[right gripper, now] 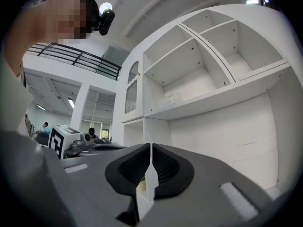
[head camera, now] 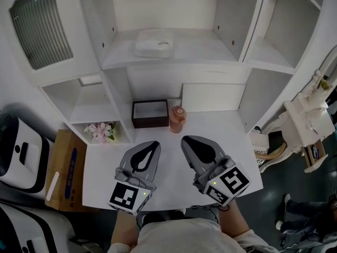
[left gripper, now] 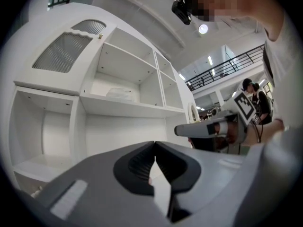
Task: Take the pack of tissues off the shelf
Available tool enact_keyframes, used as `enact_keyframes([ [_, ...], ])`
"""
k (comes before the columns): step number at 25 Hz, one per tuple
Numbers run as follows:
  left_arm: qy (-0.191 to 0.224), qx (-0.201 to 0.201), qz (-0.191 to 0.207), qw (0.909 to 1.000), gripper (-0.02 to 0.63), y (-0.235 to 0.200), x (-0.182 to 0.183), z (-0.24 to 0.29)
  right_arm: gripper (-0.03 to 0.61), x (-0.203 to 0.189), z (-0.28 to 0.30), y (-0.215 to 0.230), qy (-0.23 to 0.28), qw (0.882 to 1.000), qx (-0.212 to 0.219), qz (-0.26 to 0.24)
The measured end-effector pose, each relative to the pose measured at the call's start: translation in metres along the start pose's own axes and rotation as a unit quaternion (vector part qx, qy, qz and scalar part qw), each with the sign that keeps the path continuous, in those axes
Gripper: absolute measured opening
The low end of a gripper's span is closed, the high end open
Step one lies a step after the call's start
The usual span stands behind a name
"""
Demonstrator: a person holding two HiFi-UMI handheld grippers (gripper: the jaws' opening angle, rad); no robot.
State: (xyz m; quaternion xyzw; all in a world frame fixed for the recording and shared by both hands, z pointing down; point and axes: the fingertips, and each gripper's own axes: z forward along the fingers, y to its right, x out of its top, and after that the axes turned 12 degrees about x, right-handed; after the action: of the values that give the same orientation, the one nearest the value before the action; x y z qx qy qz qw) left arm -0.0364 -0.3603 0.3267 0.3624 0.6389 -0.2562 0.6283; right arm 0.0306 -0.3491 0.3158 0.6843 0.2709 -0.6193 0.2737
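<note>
A white pack of tissues (head camera: 154, 42) lies on the upper middle shelf of the white cabinet (head camera: 174, 57); it also shows as a pale pack of tissues (left gripper: 122, 93) in the left gripper view and a pack of tissues (right gripper: 171, 98) in the right gripper view. My left gripper (head camera: 156, 144) hovers over the white tabletop, shut and empty, well below and in front of the pack. Beside it, my right gripper (head camera: 185, 140) is also shut with nothing between its jaws. Both point level toward the cabinet.
A dark brown open box (head camera: 149, 113) and a pinkish jar (head camera: 177, 119) stand at the back of the tabletop (head camera: 168, 183). Pink flowers (head camera: 101, 131) sit in a lower left compartment. A cardboard box (head camera: 67, 173) is on the left, a white chair-like frame (head camera: 308, 117) on the right.
</note>
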Motion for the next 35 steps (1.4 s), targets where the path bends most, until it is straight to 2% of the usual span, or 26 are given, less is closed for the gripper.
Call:
enact_keyframes([
  [10,0.012,-0.046,-0.002,0.9989,0.002,-0.038,0.007,0.006,0.043,0.031,0.036,0.017,0.003,0.997,-0.066,-0.030],
  [21,0.028,-0.092,-0.017,0.9953,0.002,-0.069,0.003,0.012,0.072,0.077,0.063,0.053,-0.005,0.986,-0.152,-0.070],
  [26,0.027,-0.101,-0.024,0.9942,0.002,-0.081,-0.003,0.016,0.097,0.097,0.080,0.069,-0.005,0.983,-0.164,-0.086],
  [35,0.025,-0.102,-0.032,0.9939,0.002,-0.101,-0.007,0.017,0.133,0.126,0.107,0.097,0.006,0.979,-0.183,-0.085],
])
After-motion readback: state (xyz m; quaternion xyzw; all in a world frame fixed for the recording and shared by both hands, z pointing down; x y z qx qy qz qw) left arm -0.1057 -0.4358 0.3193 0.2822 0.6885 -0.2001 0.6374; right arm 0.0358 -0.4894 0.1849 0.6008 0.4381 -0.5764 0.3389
